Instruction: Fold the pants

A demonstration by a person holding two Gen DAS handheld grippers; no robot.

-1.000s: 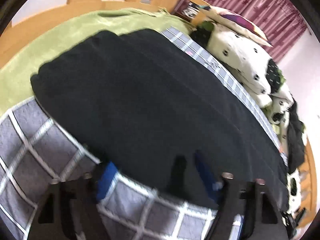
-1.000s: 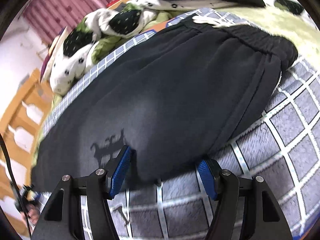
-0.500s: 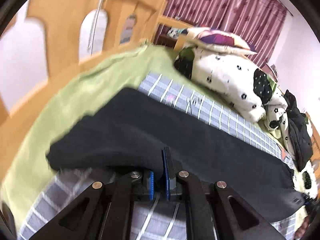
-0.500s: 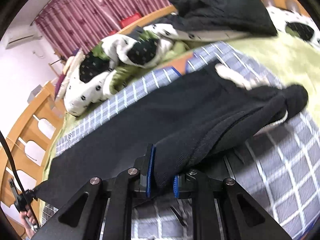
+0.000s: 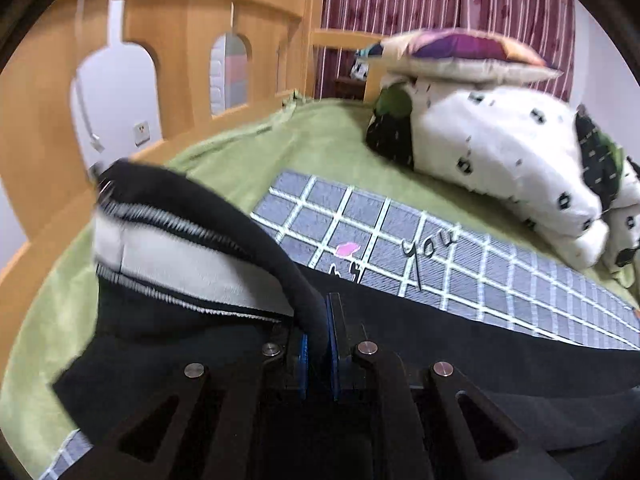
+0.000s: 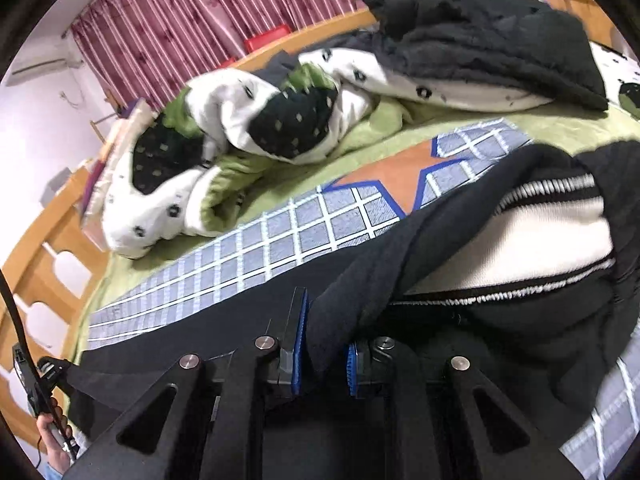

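My left gripper [image 5: 319, 344] and right gripper [image 6: 323, 350] each pinch a black edge of the pants [image 6: 460, 292], lifted off the blanket [image 5: 460, 268]; the rest lies just ahead.

Bed frame: a wooden rail [image 5: 188, 28] with arched cut-outs was seen along the bed's edge.
Curtains: dark red striped curtains [image 6: 192, 28] were hung behind the bed.
Walls: pale walls [image 5: 116, 92] were seen, with a socket [image 5: 141, 133] mounted low.
Bedding: a green blanket [image 5: 320, 136], a grey checked cover [image 5: 460, 264] and spotted white pillows [image 5: 500, 148] were laid out.
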